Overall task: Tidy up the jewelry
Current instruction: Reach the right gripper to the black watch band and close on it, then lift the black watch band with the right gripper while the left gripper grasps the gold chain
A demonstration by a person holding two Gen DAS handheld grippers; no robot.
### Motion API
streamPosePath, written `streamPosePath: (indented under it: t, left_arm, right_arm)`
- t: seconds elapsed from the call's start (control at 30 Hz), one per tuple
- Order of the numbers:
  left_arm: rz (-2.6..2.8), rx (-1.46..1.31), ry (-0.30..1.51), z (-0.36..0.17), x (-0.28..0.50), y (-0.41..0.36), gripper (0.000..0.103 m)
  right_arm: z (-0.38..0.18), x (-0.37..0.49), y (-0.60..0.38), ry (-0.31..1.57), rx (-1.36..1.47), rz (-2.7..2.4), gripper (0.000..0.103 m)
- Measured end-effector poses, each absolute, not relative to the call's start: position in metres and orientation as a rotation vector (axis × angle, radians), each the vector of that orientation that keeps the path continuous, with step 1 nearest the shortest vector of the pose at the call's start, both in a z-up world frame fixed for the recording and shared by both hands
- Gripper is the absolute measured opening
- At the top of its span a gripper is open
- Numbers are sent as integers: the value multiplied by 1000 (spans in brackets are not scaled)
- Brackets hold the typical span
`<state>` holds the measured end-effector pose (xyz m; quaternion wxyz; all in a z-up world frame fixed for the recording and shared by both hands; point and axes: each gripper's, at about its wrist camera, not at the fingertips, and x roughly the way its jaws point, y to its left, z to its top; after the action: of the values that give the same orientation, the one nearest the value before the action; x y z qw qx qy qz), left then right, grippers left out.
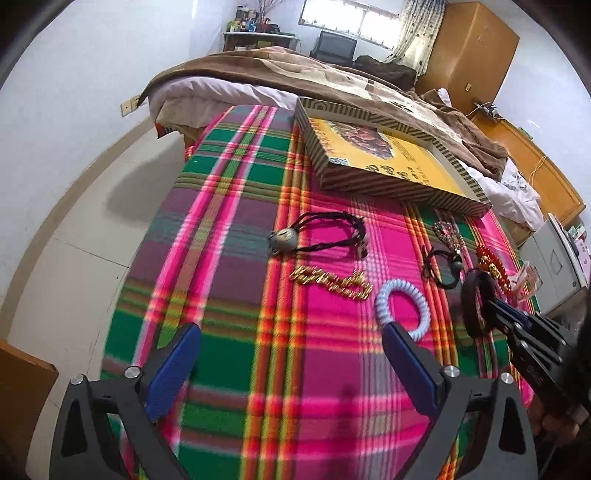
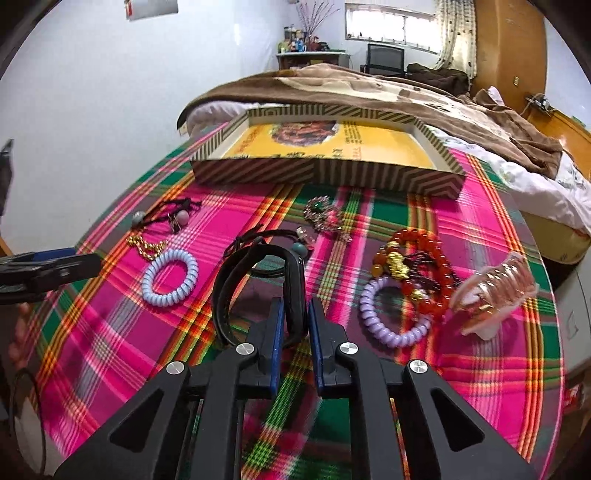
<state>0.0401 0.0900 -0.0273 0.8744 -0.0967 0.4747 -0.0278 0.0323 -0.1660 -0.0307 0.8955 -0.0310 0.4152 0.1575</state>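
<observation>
Nearest, the right tongs (image 2: 295,325) are clenched on a black band (image 2: 255,288), lifted off the plaid surface (image 2: 110,332). The left tongs (image 1: 291,354) gape, released. Keep the grip firm and carry the band level to the far striped box (image 2: 325,177).

I'm working in a home bedroom. I see a bed (image 2: 369,96) under a brown blanket (image 2: 424,99), a wardrobe (image 1: 469,48) and a curtained window (image 2: 391,26).
</observation>
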Motion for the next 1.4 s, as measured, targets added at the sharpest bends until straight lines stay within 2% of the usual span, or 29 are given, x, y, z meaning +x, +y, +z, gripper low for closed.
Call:
streamPosePath:
  t: [0.1, 0.17, 0.6, 0.7, 0.77, 0.9, 0.97, 1.03, 1.4]
  left_arm:
    - [-40, -191, 998, -33, 53, 83, 95]
    - [-17, -189, 1026, -39, 60, 80, 89]
    - [52, -95, 983, -48, 83, 60, 87]
    - [36, -81, 968, -47, 78, 57, 76]
    - [54, -22, 968, -47, 77, 53, 63]
    - [32, -9, 958, -45, 76, 48, 49]
    - [31, -2, 952, -44, 76, 47, 30]
    - [31, -2, 952, -44, 76, 48, 15]
    - [-38, -65, 920, -30, 57, 54, 12]
  right_arm:
    - [-24, 26, -174, 841, -48, 324, 14]
    - [-20, 24, -178, 831, -43, 322, 14]
    - [-13, 19, -187, 806, -13, 345, 14]
    - [-14, 19, -189, 809, -6, 347, 14]
    - [-15, 19, -188, 811, -3, 349, 14]
    - [-17, 19, -187, 815, -5, 352, 14]
    - [-16, 18, -188, 813, -3, 350, 14]
    - [-15, 19, -189, 810, 0, 344, 14]
    - [-11, 16, -192, 796, 10, 336, 14]
